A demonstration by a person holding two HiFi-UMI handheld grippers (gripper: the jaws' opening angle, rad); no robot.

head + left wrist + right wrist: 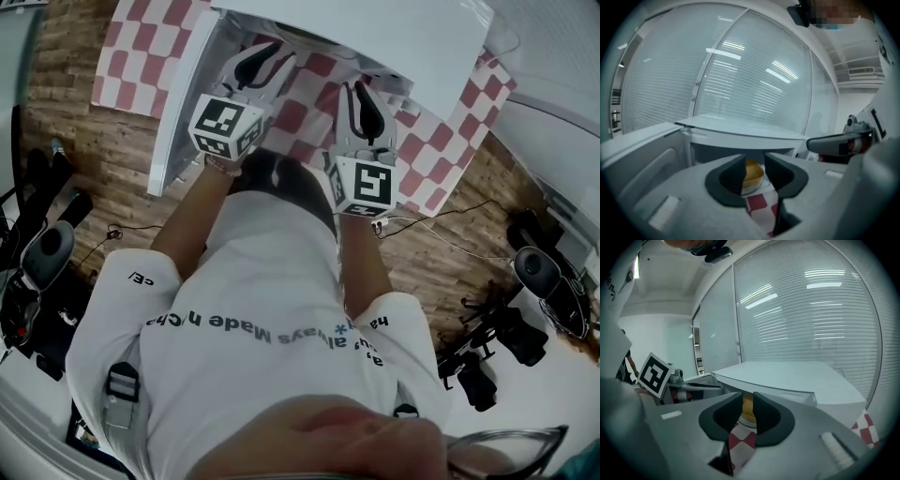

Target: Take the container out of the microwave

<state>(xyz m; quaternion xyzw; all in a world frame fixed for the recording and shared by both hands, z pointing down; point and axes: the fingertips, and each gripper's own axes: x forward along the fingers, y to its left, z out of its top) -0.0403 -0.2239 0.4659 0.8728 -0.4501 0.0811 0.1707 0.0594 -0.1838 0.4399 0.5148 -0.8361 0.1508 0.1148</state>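
Inside the microwave, the yellow container shows only partly.

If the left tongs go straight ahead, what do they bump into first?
Probably the yellow container inside the open microwave; it shows straight ahead between the left tongs, though depth is unclear.

The left hand-held gripper and right hand-held gripper are pale grey with black jaw linings, and each carries a cube of black-and-white square markers. Ahead of them the microwave is white, and the container seen between the jaws is yellow-orange. Beneath them a red-and-white checked cloth covers a brown, plank-patterned bench
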